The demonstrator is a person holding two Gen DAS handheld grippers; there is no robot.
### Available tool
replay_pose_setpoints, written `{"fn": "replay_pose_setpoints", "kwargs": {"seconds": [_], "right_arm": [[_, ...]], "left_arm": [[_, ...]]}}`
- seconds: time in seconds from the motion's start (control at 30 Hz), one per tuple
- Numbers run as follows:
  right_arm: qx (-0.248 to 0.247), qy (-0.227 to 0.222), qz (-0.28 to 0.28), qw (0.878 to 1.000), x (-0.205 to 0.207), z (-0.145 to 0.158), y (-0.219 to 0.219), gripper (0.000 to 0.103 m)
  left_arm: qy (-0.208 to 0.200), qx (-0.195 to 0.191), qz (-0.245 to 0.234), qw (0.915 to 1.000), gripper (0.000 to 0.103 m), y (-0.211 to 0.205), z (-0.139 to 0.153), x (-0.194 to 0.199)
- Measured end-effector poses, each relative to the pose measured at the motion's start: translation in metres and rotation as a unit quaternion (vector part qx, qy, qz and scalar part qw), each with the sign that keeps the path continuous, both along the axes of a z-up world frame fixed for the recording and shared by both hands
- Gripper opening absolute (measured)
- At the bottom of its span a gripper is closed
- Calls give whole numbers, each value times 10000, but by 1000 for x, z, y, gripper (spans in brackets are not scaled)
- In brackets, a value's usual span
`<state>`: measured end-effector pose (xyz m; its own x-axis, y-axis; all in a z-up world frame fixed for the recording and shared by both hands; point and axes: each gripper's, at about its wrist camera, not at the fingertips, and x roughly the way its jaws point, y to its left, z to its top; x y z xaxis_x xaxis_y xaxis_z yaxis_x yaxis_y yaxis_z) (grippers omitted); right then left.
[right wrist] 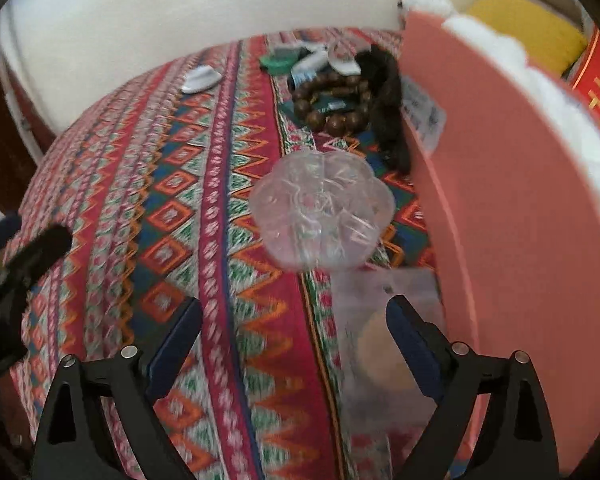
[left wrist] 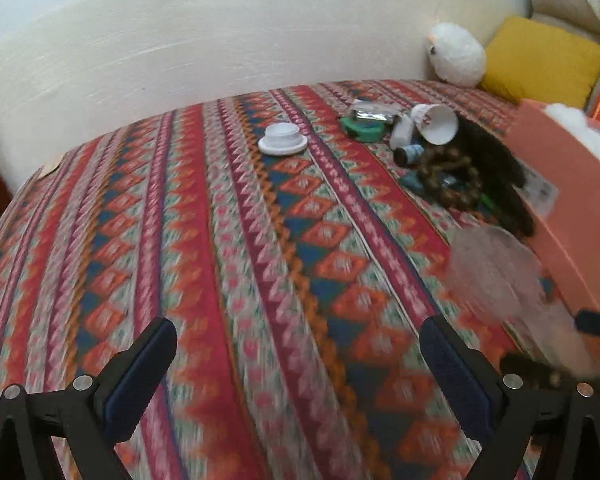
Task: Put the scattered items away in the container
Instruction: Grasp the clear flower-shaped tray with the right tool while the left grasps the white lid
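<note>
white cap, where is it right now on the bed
The white cap sits alone on the patterned cloth, left of the cluttered pile with the green ring. In the right wrist view it shows far left of that pile.

One salmon-pink container (right wrist: 512,216) stands at 3 o'clock on the patterned surface (left wrist: 228,264). Scattered across it: one clear flower-shaped dish (right wrist: 322,210), one white lid (left wrist: 283,139) at 12 o'clock, one paper cup (left wrist: 438,123), one string of wooden beads (right wrist: 332,102), one green ring (left wrist: 362,129) and one dark hairy bundle (right wrist: 388,108). Beyond, at 1 o'clock, sit one white plush toy (left wrist: 456,54) and one yellow cushion (left wrist: 540,62).
</note>
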<state>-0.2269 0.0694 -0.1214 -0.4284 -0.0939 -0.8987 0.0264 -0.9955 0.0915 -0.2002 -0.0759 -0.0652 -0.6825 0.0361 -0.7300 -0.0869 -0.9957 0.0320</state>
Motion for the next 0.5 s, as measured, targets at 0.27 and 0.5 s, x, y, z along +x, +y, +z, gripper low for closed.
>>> {"fn": "replay_pose_setpoints", "kwargs": {"seconds": [0.27,0.5], "right_arm": [[133,-101,-211,9996,-72,-32,7,103],[323,392,68,9987,-96,-34,-1,103]], "left_arm": [[-337,-259,-215,9989,101,4,-49,-133],[-520,-135,-37,9986,101,9,-79,-251]]}}
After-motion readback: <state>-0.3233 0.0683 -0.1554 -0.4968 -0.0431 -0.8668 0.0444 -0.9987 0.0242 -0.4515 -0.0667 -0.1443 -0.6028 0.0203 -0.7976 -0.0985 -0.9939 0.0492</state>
